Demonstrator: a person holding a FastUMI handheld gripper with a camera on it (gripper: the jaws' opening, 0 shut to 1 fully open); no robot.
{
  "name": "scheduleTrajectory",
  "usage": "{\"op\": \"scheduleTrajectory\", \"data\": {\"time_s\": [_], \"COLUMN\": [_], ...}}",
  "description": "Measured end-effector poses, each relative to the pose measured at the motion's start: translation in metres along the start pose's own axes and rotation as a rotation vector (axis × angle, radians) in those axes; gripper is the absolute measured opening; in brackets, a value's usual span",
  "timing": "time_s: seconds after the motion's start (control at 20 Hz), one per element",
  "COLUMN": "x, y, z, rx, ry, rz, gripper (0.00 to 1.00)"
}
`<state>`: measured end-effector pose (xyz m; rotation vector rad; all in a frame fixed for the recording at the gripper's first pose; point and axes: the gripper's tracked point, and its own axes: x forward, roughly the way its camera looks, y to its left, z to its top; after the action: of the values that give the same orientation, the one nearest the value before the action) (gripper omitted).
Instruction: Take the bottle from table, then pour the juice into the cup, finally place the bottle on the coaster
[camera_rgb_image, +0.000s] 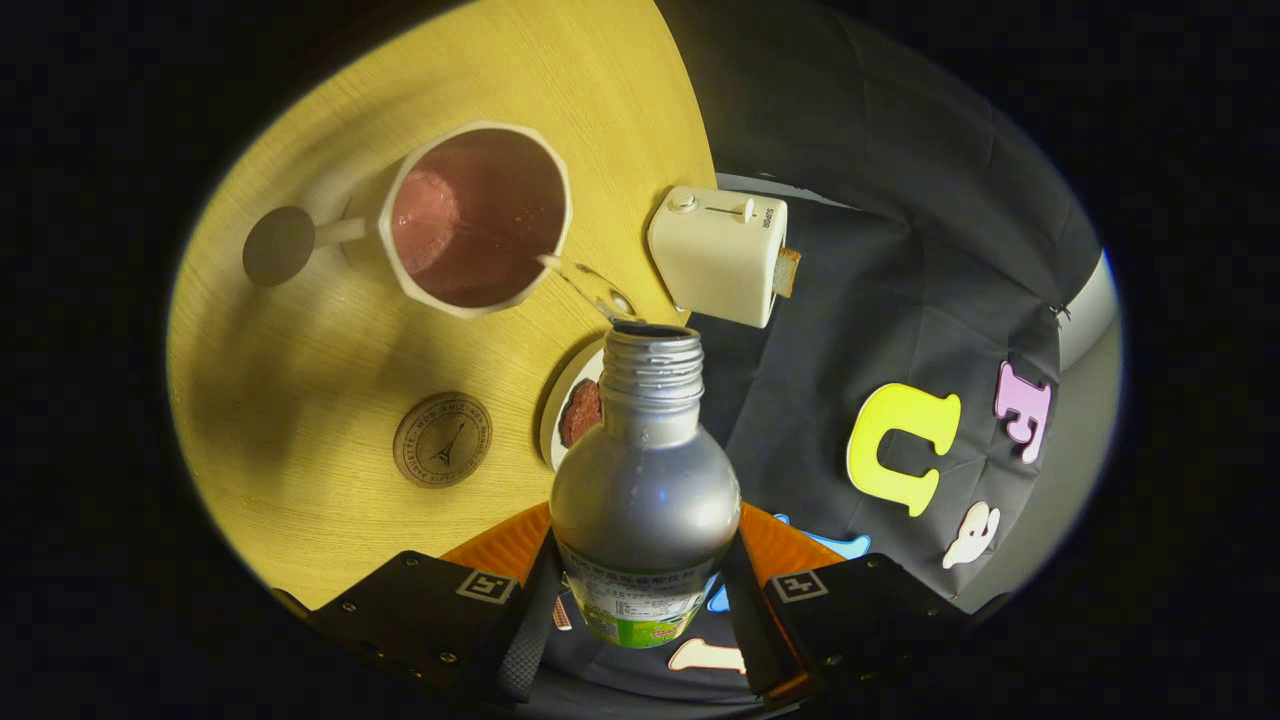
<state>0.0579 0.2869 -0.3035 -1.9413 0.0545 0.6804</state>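
The bottle (645, 490) was clamped between both fingers of the gripper (640, 610) and tipped sideways, its open neck aimed at the cup (480, 215) — so a thin stream arced over the rim. The cup stood on the table (300, 400), the coaster (442, 439) kept bare nearby — evidently reserved for setting the bottle down.

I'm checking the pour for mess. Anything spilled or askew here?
No spill visible: the stream from the bottle, clamped in the gripper, lands inside the cup. Oddity: the toaster sits at the table edge.
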Motion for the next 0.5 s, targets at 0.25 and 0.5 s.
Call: {"op": "scheduleTrajectory", "data": {"time_s": [0.25,0.5], "x": [-0.0014,-0.0008], "y": [-0.0039,-0.0083], "z": [-0.0016,-0.0037], "rx": [-0.020,-0.047], "ry": [-0.001,-0.002], "rz": [-0.007,-0.015], "gripper": [0.77,0.77]}}
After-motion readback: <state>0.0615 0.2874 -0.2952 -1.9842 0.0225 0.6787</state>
